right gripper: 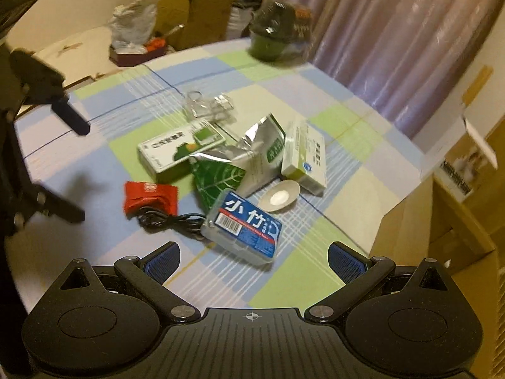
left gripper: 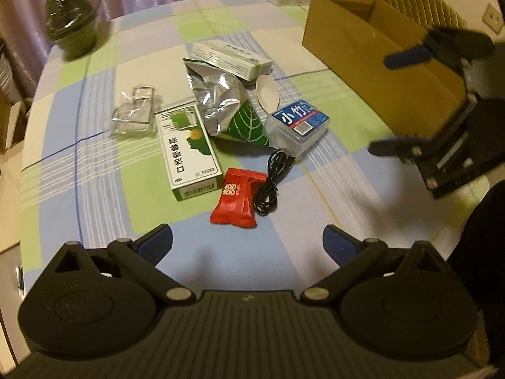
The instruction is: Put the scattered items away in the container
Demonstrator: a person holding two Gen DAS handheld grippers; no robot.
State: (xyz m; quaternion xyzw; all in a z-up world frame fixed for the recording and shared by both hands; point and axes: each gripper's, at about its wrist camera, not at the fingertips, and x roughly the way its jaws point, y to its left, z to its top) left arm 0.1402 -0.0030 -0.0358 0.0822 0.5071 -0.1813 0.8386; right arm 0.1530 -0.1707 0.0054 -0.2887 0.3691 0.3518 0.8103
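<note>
Both grippers (left gripper: 247,243) (right gripper: 254,262) spread empty, blue-labelled box (right gripper: 244,225) reading 小竹, cardboard container (left gripper: 378,72)

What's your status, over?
Left gripper and right gripper: jaws open, empty. Scattered items untouched; red snack packet nearest left, blue-labelled clear plastic case nearest right. Brown cardboard box open, unobstructed.

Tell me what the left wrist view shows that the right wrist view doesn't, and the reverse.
Only the left wrist view shows the inside of the open cardboard box, nothing visible in it. Only the right wrist view shows the clutter behind the table, bags and cartons. Both share the checked tablecloth, the red packet, black cable, blue-labelled case, green-and-white box and both grippers, open: left, right.
</note>
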